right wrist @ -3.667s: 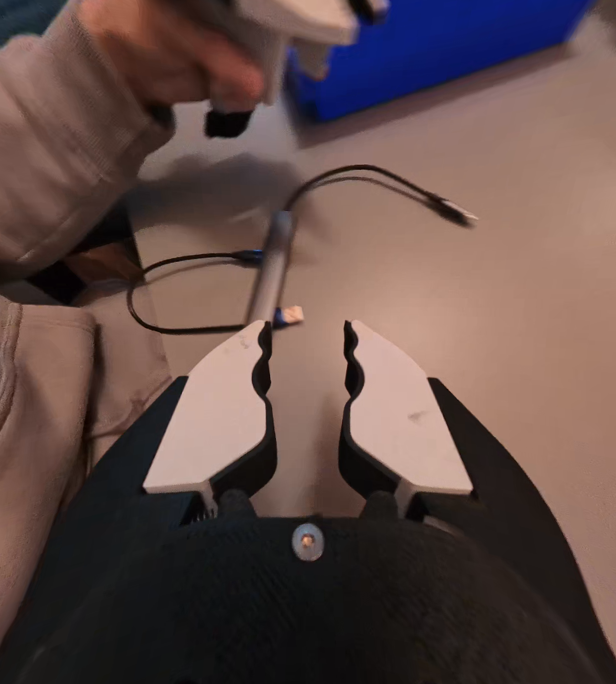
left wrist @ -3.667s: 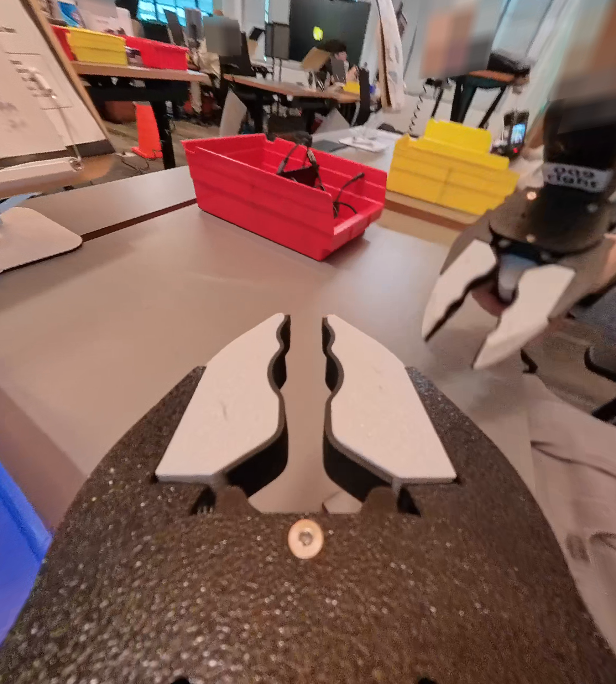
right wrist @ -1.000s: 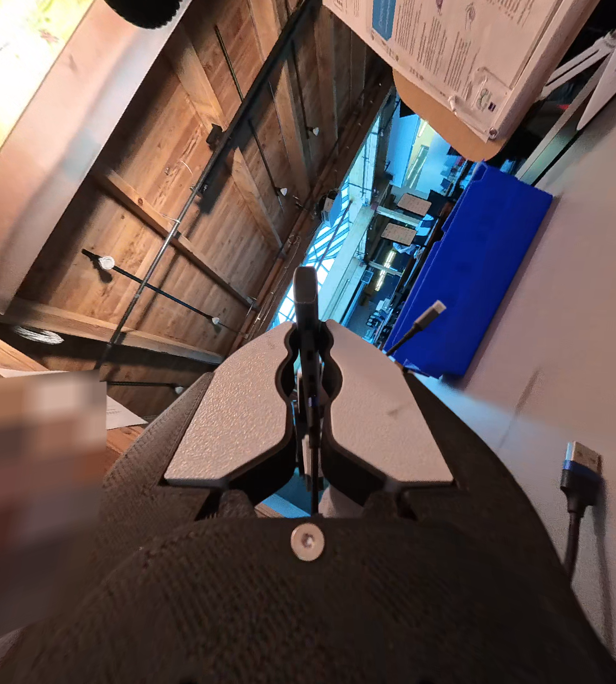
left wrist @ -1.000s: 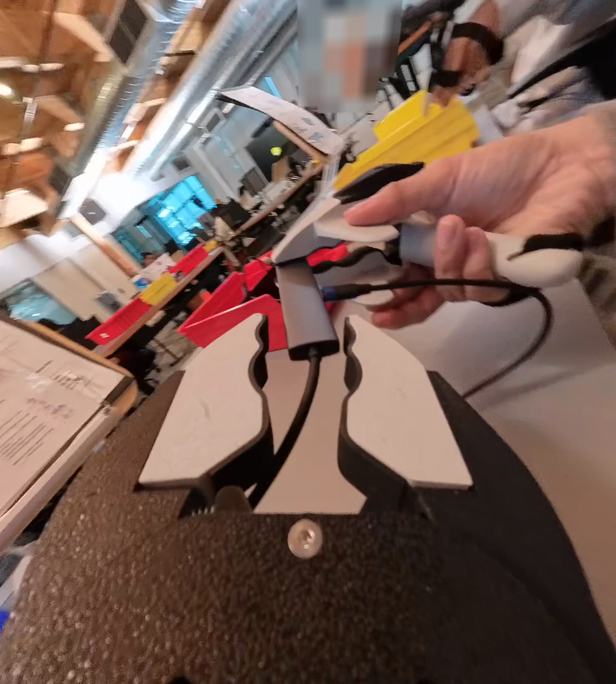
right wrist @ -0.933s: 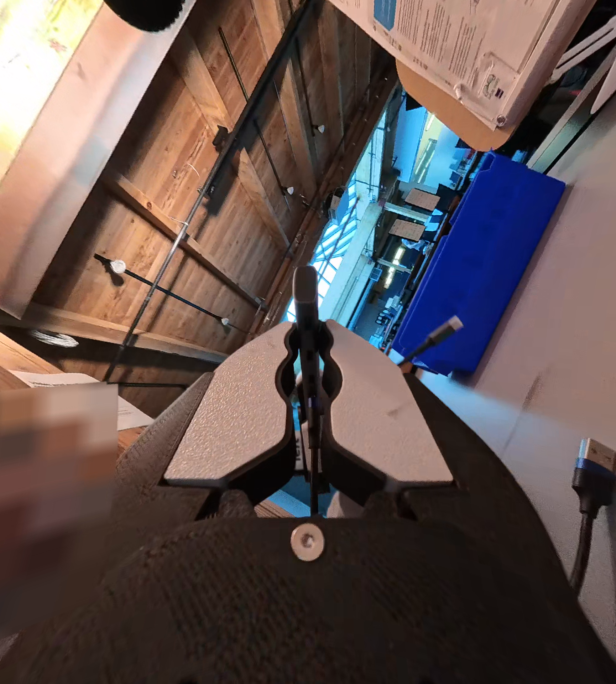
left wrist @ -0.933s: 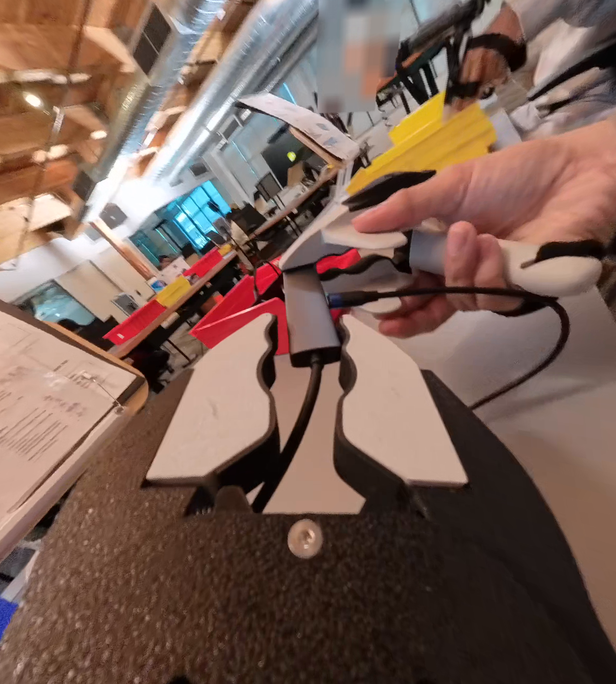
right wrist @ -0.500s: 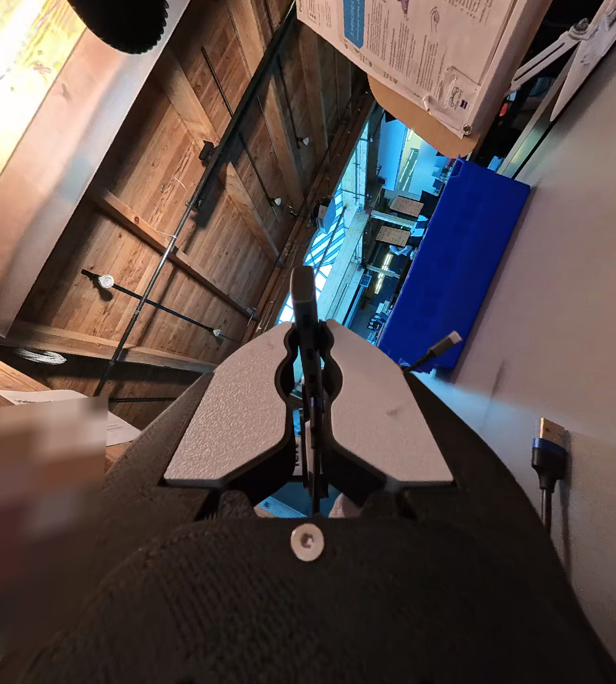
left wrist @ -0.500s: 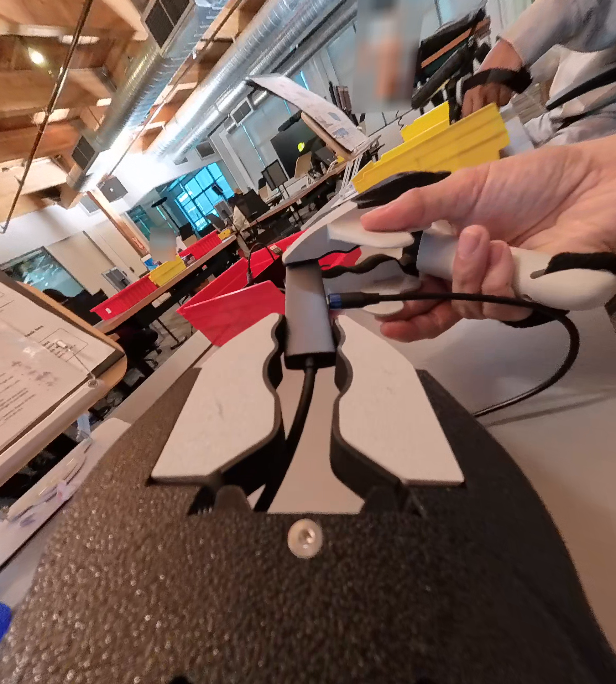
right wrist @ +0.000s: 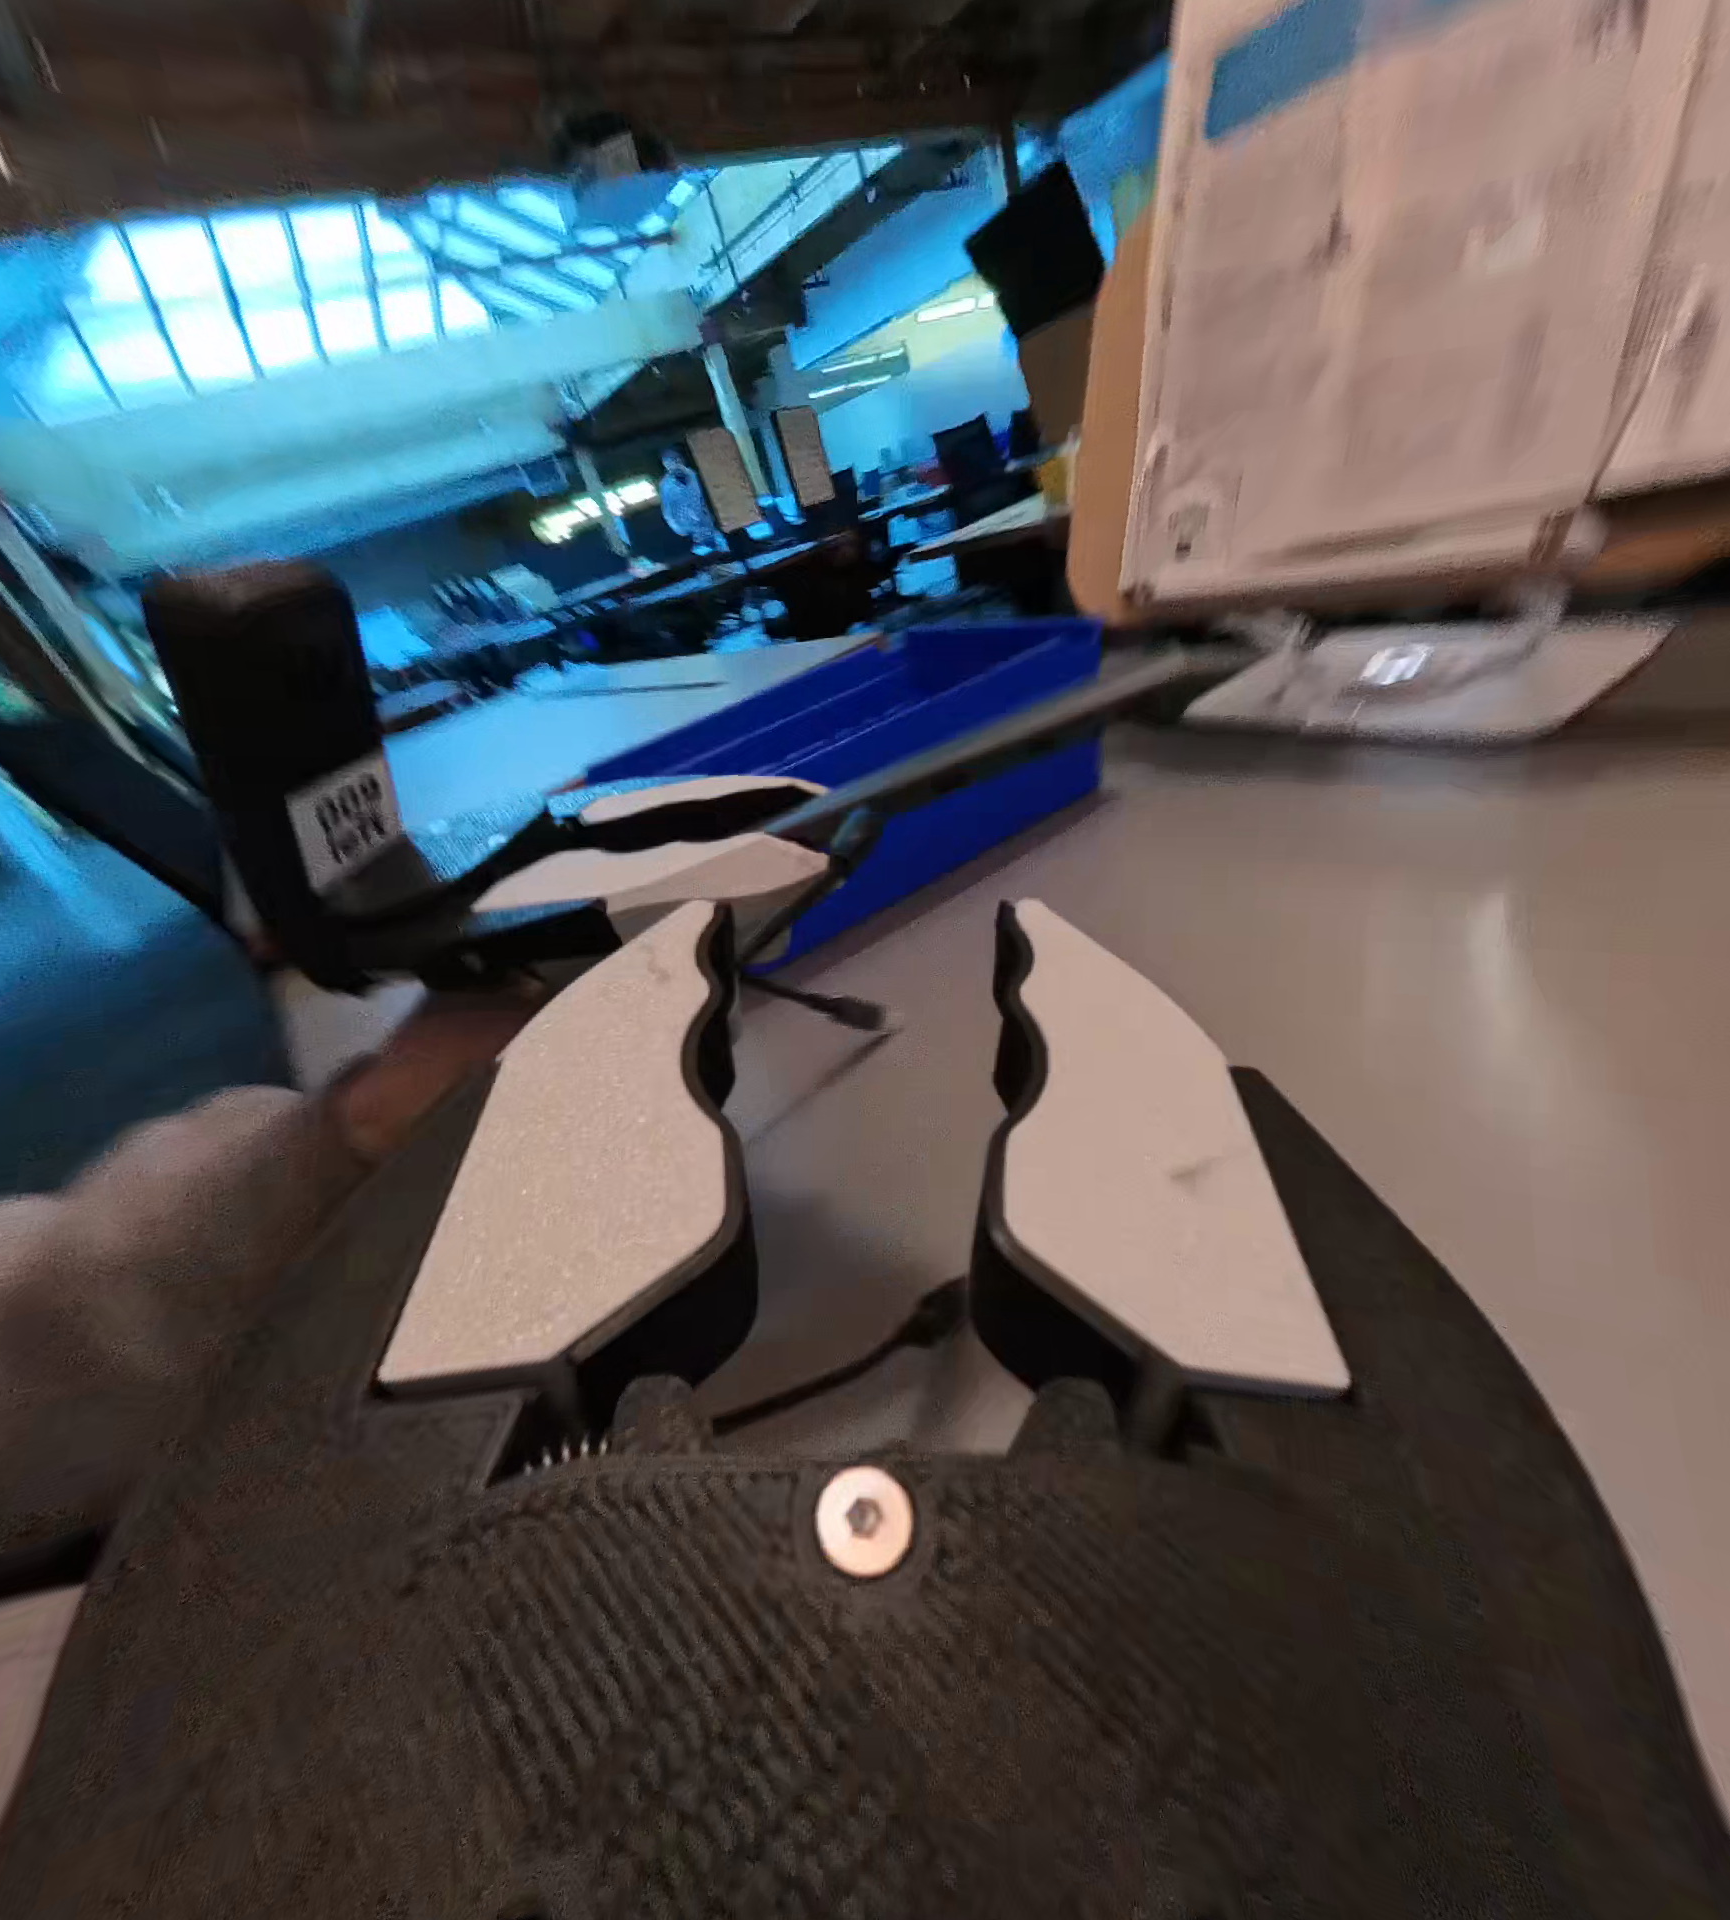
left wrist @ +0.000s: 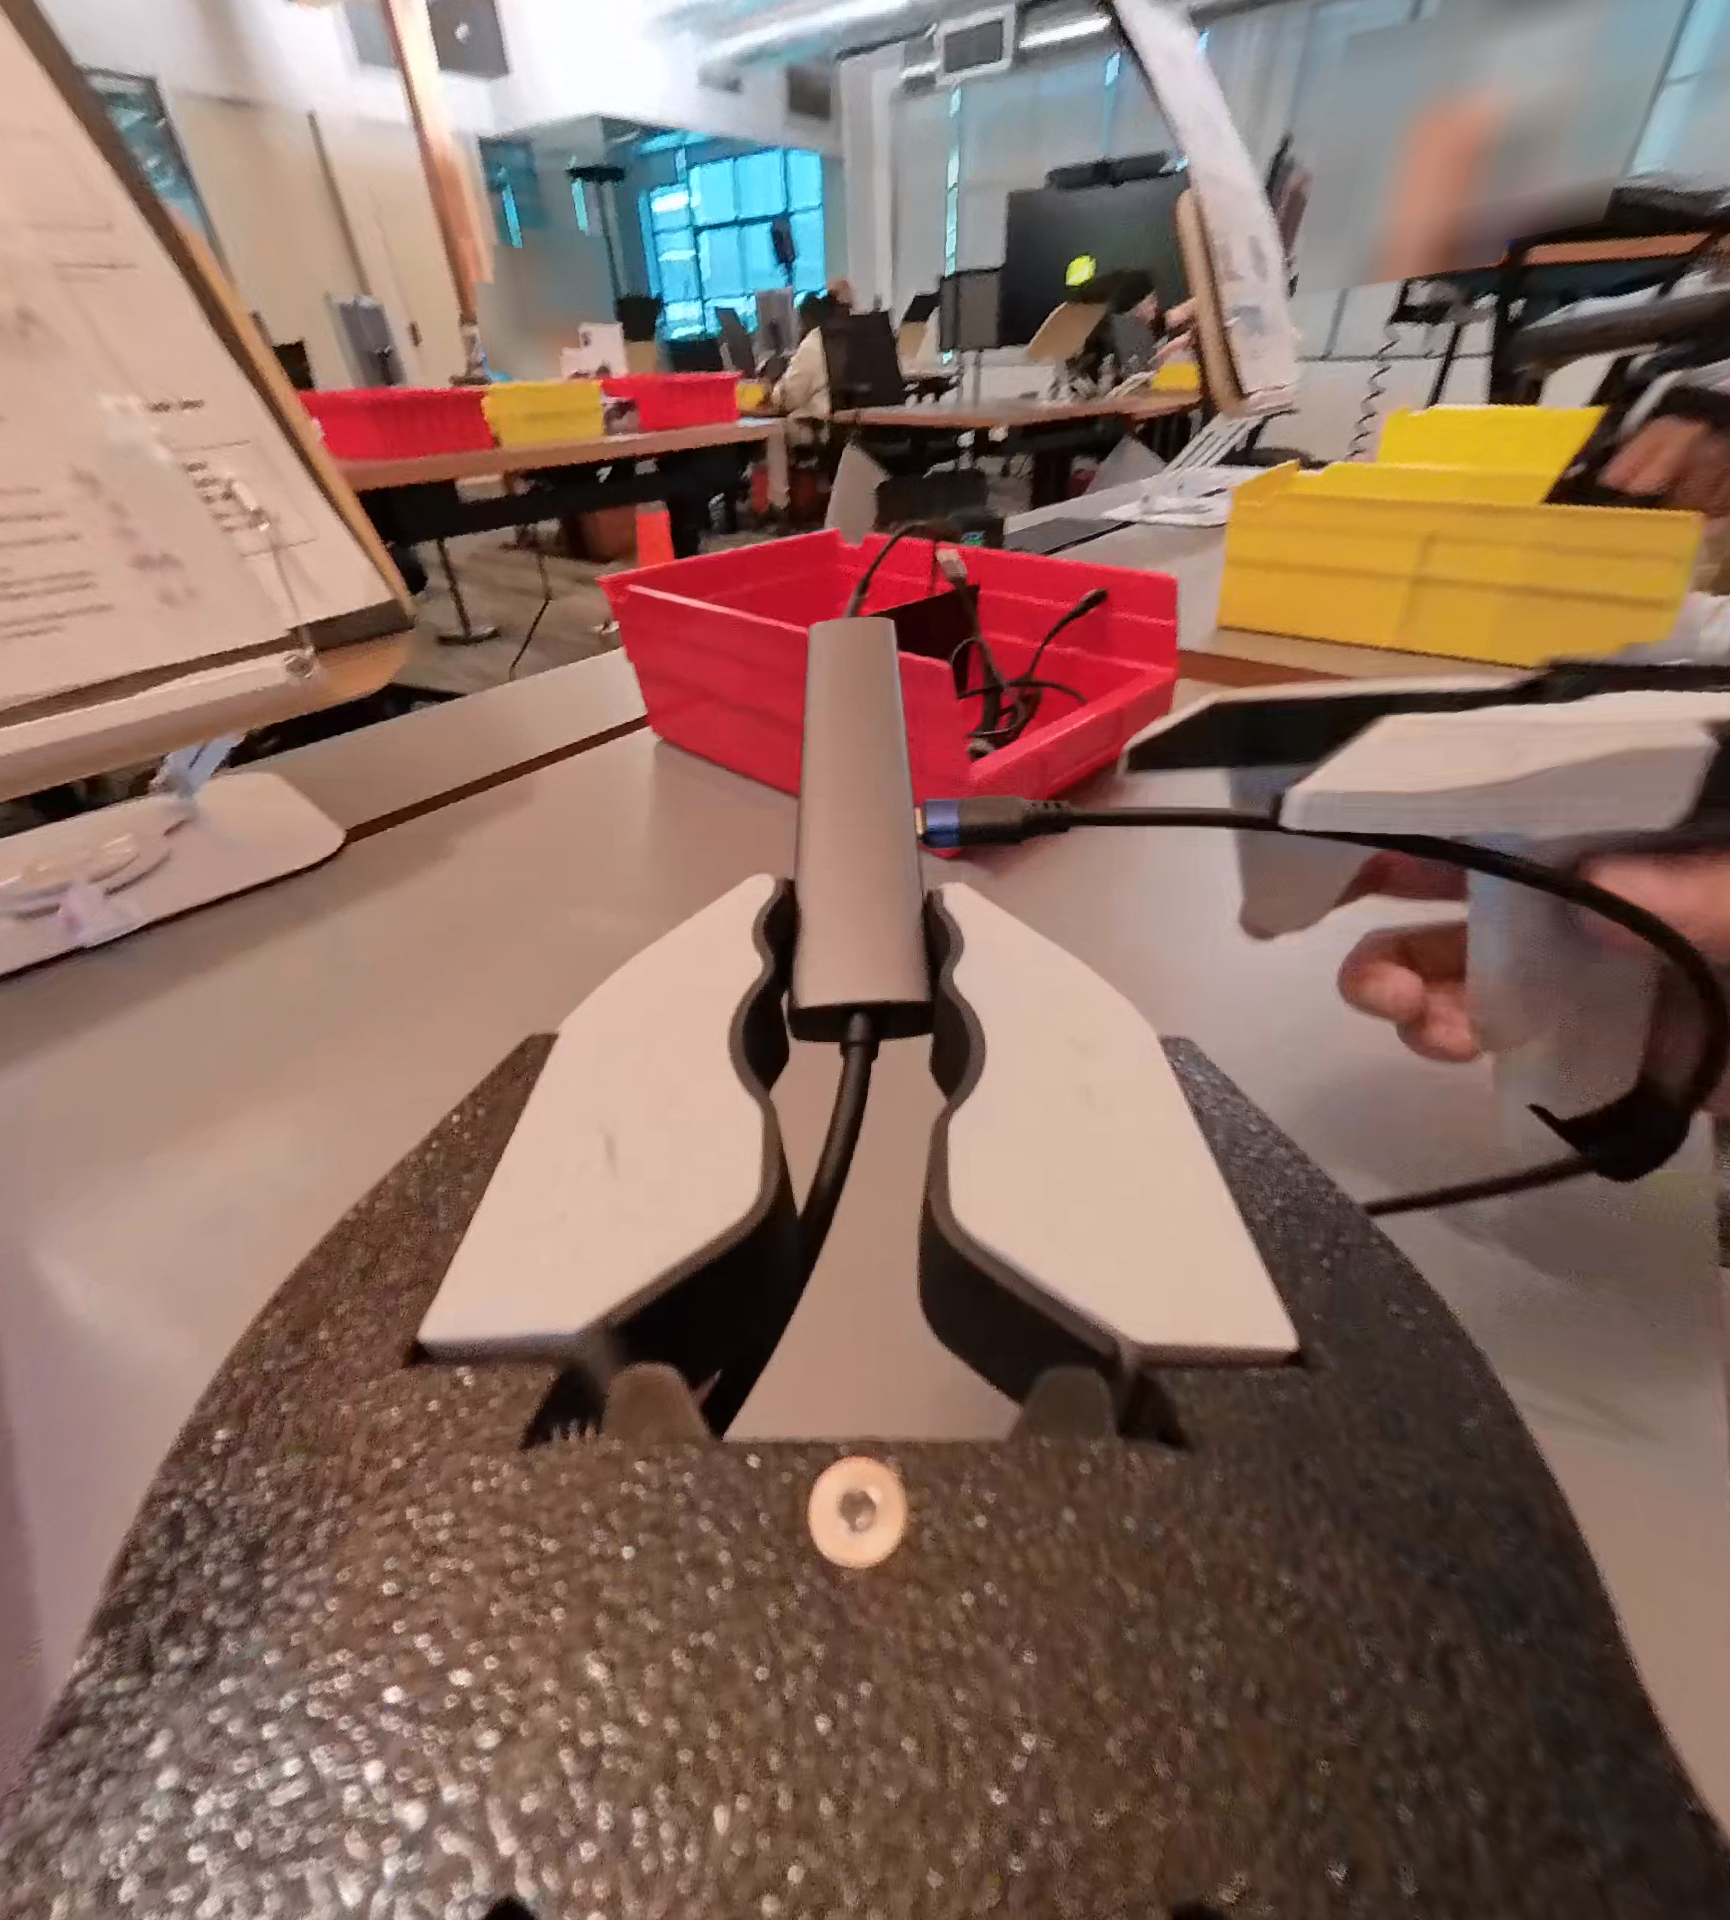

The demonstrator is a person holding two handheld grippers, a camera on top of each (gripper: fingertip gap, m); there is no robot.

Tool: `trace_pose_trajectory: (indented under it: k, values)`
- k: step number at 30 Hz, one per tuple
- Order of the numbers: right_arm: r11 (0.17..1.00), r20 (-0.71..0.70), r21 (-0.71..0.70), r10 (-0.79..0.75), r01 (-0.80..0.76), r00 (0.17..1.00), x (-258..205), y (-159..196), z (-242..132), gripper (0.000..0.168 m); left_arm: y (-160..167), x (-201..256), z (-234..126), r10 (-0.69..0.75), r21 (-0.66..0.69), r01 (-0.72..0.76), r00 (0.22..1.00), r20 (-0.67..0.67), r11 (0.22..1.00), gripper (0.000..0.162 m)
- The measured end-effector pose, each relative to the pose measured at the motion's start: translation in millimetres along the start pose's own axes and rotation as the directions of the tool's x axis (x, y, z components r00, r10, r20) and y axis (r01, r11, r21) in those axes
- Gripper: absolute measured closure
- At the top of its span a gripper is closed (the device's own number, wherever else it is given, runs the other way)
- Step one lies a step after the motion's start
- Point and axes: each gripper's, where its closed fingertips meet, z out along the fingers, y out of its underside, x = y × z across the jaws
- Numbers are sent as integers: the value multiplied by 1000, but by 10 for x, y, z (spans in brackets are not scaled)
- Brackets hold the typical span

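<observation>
Hub body (left wrist: pixel 856 831), a slim grey bar, sits clenched between the fingers of your left gripper (left wrist: pixel 856 940), pointing forward above the grey table (left wrist: pixel 269 1039), with its own black lead (left wrist: pixel 835 1122) running back between the fingers. A black cable with a blue-collared plug (left wrist: pixel 980 818) is seated in the right side of the hub, and the cable loops away toward your right hand (left wrist: pixel 1567 956). Your right gripper (right wrist: pixel 861 930) is released: in its own view the jaws stand well apart with nothing between them, only table and a thin piece of cable (right wrist: pixel 819 1003) lying beyond the tips. In that same view you see the left gripper from the side, just in front of a blue bin (right wrist: pixel 944 717); what is inside this bin I cannot tell. So the plug looks already joined to the hub, and the hub is not yet set down. Behind the hub stands a red bin (left wrist: pixel 736 665) holding tangled black cables and a dark flat piece. Farther right are stacked yellow bins (left wrist: pixel 1443 571), contents hidden. A board with paper sheets (left wrist: pixel 82 416) leans at the left.
</observation>
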Motion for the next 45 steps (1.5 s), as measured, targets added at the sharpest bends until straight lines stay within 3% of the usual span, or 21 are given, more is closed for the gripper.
trace_pose_trajectory:
  k: [2, 7, 10, 12, 17, 24, 27, 29, 45]
  values:
    - [984, -49, 21, -177, 178, 983, -46, -102, 12, 137, 27, -41, 0, 16, -42, -14, 999, 44, 999, 139]
    - [927, -149, 13, -370, 376, 917, -119, -397, -18, 136, 102, -47, 23, 107, -107, -97, 990, 95, 990, 139]
    - [879, -86, -194, -457, 435, 885, -135, -66, 147, 124, 153, 21, 61, 114, -133, -102, 990, 79, 986, 139]
    - [843, -109, -255, -511, 473, 853, -37, 80, 213, 129, 151, 83, 75, 124, -128, -115, 990, 63, 985, 139]
    - [917, -149, -178, -382, 356, 912, 67, 132, 233, 154, 94, 126, 64, 117, -102, -111, 992, 57, 989, 139]
    - [898, -155, -210, -422, 387, 893, 114, 221, 216, 158, 92, 146, 72, 98, -94, -93, 994, 42, 991, 139]
    - [894, -173, -174, -440, 412, 881, 89, 176, 221, 158, 68, 147, 66, 88, -84, -84, 995, 41, 993, 139]
    - [896, -185, -143, -441, 420, 878, 76, 135, 222, 150, 79, 132, 65, 90, -93, -85, 995, 50, 992, 139]
    - [915, -215, -89, -404, 394, 889, 91, 153, 233, 157, 123, 141, 85, 25, -98, -21, 999, 46, 995, 139]
